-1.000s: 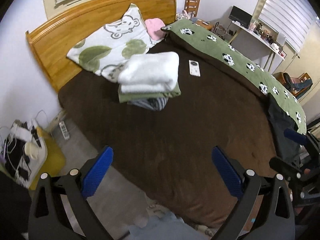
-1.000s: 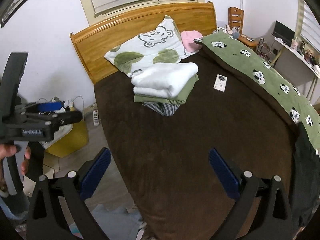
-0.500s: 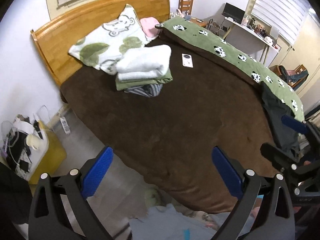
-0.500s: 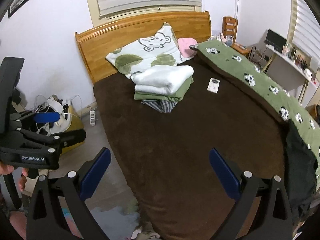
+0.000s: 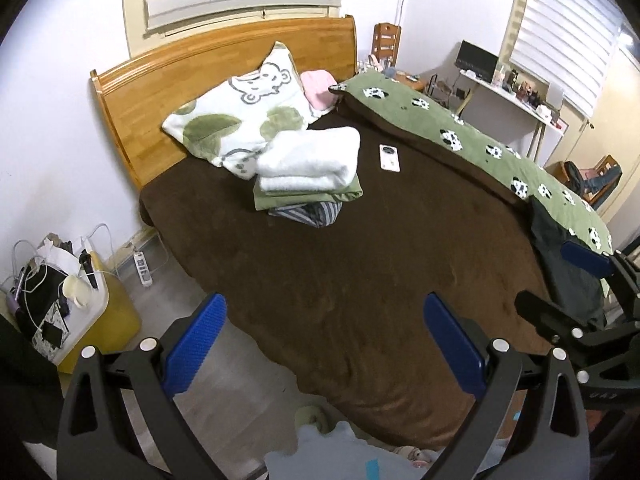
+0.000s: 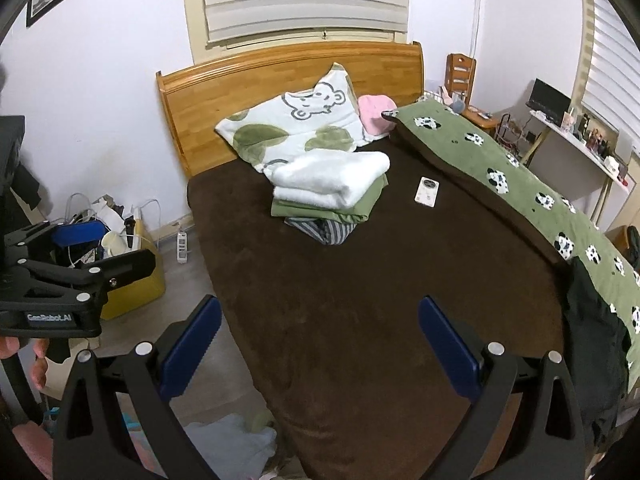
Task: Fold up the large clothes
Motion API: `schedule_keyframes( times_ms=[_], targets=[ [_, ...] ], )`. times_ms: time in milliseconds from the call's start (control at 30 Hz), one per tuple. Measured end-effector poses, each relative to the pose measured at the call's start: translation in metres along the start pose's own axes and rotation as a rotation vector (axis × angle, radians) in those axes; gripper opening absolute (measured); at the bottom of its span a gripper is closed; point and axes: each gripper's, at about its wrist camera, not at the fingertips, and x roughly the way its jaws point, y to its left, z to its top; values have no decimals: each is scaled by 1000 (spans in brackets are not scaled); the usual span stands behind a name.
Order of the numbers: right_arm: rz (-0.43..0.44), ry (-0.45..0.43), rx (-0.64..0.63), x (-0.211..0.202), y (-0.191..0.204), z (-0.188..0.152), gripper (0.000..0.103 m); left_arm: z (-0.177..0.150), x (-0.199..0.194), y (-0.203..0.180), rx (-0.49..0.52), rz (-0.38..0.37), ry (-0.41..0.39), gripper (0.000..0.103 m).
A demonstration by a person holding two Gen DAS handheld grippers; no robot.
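Brown bed point(image 5: 360, 280); folded stack point(image 5: 308, 172) beyond gripper point(image 5: 326, 344) (agape)

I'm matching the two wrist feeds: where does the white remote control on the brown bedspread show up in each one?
Left wrist view: the remote control lies above centre, just right of the folded stack.
Right wrist view: the remote control sits right of centre, between the folded stack and the green cow-print quilt.
Shared landmark: the wooden headboard behind the pillows.
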Motion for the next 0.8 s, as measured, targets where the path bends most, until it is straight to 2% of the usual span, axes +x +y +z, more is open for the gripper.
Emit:
schedule_keyframes(
  times_ms=[200, 367, 800],
  targets=[
    [5, 0, -8, 7, 6, 5, 97, 0, 1, -4, 12, 7, -2, 96],
    [23, 10, -13, 16, 8, 6, 97, -1, -2, -7, 27, 50, -3, 97],
    [49, 7, -51, 30, 20, 20, 97, 2, 4, 8, -1, 80, 9, 96]
  ],
)
